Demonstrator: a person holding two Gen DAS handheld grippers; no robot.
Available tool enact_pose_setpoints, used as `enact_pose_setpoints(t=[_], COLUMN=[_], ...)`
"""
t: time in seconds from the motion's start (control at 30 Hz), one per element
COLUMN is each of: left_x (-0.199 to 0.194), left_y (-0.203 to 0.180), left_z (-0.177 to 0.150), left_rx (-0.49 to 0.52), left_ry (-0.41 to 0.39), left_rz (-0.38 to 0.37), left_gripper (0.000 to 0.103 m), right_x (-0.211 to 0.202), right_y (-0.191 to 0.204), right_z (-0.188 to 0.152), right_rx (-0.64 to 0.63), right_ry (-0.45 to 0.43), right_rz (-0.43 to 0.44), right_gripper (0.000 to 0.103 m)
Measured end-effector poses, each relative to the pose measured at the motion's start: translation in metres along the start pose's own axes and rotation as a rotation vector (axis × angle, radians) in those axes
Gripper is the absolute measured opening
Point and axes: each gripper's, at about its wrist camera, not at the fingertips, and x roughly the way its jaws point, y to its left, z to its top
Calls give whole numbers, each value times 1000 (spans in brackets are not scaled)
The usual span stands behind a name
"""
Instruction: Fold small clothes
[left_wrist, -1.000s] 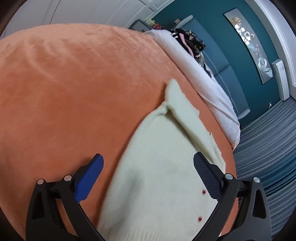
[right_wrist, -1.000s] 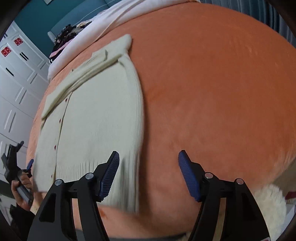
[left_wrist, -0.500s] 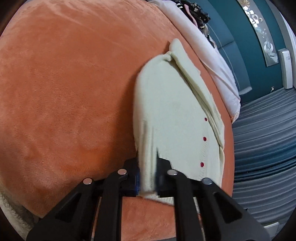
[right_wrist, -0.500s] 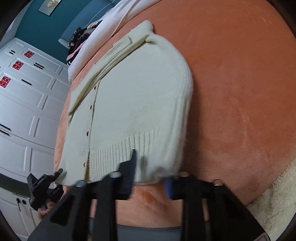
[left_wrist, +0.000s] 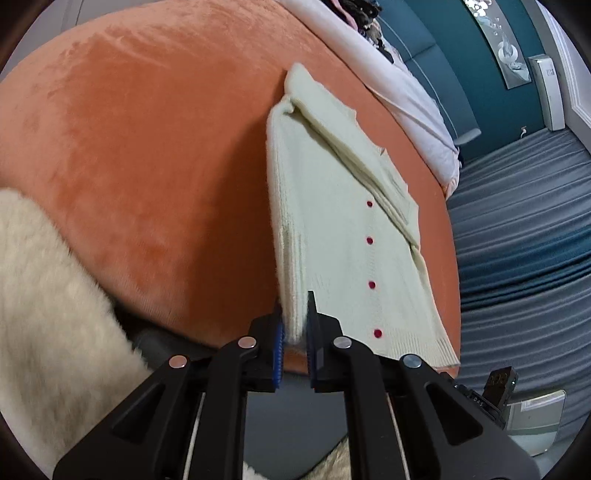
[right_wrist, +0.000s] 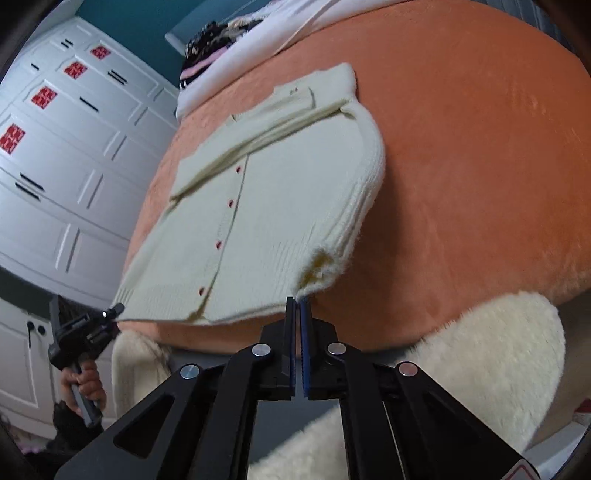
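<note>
Bedspread (left_wrist: 147, 155), orange plush, is spread under one cream cardigan (left_wrist: 332, 229), lying flat with sleeves already folded across the chest; the body folds are judged outstanding. Four red buttons (left_wrist: 369, 240) are counted. Each hem corner is pinched: left gripper (left_wrist: 294, 334) is clenched on the cardigan, right gripper (right_wrist: 297, 314) likewise.

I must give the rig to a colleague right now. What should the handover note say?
Left gripper: shut on the hem corner of the cream cardigan.
Right gripper: shut on the other hem corner.
The cardigan lies buttons up on the orange blanket, one sleeve folded across the chest.
Done: both hem corners gripped.
Left: probably carry the hem up toward the collar, then release.
</note>
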Motion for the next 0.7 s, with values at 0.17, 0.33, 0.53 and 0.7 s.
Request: enact_pose_setpoints(t=[0.17,0.33,0.53,0.7], left_x=[-15,-17,17,57], left_y=[18,28,21,29], left_z=[-61,-54,-27,-13], left_rx=[19,-42,-62,-118], left_ry=[131,39,-61,-6], left_rz=[45,11,95,138], left_gripper=[0,23,89,86], right_x=[-16,-11,34,80], right_y=[-3,-26,-55,-56], right_z=[-78,-54,5,21], right_rx=[-118,-64,132,197], right_ry=[177,70,-53,6], right_rz=[-55,-188,-99,-50], right_gripper=[1,23,65,18])
